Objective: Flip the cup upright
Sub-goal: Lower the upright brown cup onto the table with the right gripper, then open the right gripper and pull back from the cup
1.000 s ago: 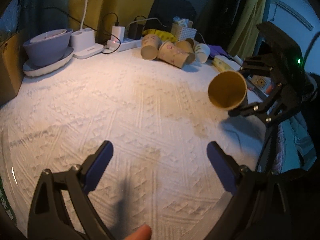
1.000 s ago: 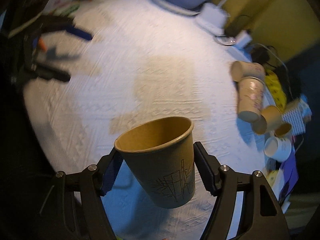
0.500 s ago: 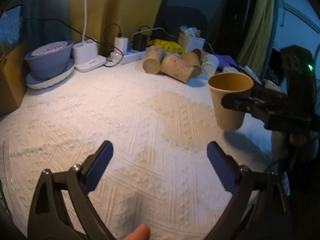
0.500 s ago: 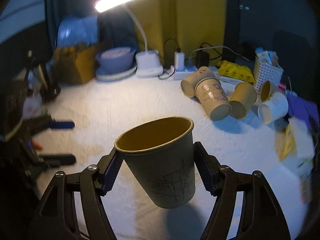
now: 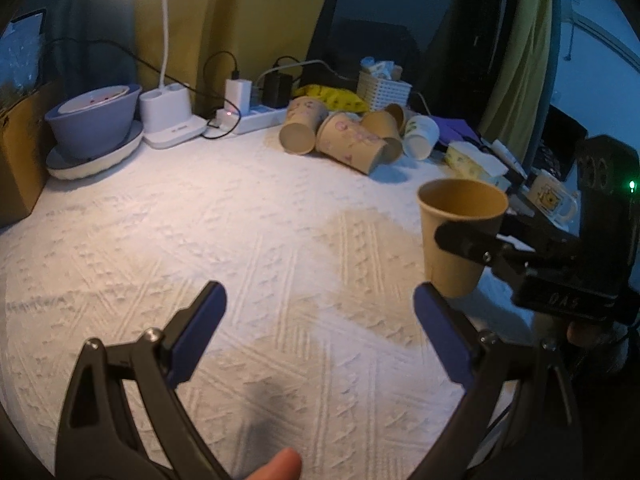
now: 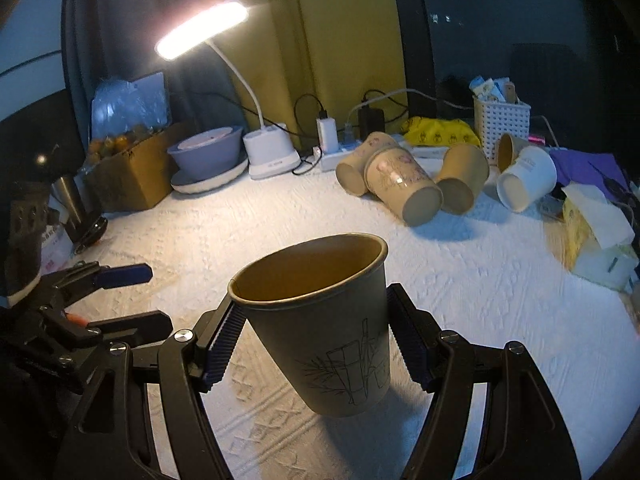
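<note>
A brown paper cup (image 6: 324, 320) with a line drawing on its side is held mouth-up, nearly upright, between the blue pads of my right gripper (image 6: 316, 332), just above the white textured tablecloth (image 6: 280, 220). It also shows in the left wrist view (image 5: 460, 236) at the right, gripped by the right gripper (image 5: 476, 240). My left gripper (image 5: 320, 320) is open and empty, low over the cloth, to the left of the cup. It shows in the right wrist view (image 6: 124, 296) at the left edge.
Several paper cups (image 5: 344, 140) lie on their sides at the back. A lamp base (image 5: 168, 120), power strip (image 5: 256, 114), purple bowl on a plate (image 5: 94, 124), cardboard box (image 5: 20, 148), white basket (image 5: 382, 90) and tissue box (image 6: 596, 240) ring the cloth.
My right gripper turned the cup from lying sideways to mouth-up and lowered it toward the cloth. My left gripper stayed open and nearly still.
</note>
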Available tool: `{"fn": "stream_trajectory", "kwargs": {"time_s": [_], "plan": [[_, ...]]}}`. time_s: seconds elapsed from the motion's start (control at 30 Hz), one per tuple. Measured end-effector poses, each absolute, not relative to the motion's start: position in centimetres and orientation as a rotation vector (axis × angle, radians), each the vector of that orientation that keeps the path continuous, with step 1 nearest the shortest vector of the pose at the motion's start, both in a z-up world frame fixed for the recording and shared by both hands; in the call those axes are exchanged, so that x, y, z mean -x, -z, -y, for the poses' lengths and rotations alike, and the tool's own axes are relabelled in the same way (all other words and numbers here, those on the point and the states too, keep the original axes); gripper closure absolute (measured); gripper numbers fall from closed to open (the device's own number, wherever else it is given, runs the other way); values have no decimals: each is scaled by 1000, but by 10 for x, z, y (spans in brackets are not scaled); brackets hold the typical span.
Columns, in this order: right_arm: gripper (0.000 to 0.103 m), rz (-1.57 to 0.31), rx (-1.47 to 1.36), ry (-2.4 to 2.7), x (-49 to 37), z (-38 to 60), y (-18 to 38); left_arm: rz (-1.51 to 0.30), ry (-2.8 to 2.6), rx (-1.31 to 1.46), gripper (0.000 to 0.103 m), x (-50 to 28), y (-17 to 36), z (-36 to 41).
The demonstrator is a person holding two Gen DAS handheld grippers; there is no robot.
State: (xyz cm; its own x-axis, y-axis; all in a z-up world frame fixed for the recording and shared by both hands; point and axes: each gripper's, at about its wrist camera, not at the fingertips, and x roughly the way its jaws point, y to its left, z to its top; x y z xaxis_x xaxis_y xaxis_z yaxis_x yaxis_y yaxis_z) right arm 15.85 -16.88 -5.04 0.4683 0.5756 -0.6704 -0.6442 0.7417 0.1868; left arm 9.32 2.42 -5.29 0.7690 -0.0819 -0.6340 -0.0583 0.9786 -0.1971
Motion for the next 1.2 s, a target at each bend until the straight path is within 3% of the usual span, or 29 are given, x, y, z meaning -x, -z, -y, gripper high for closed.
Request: {"fn": "stream_trajectory", "kwargs": {"time_s": [1.2], "plan": [[26,-814,125,-578,-107,216,45,-649,62,169,7,-56,39,14]]}}
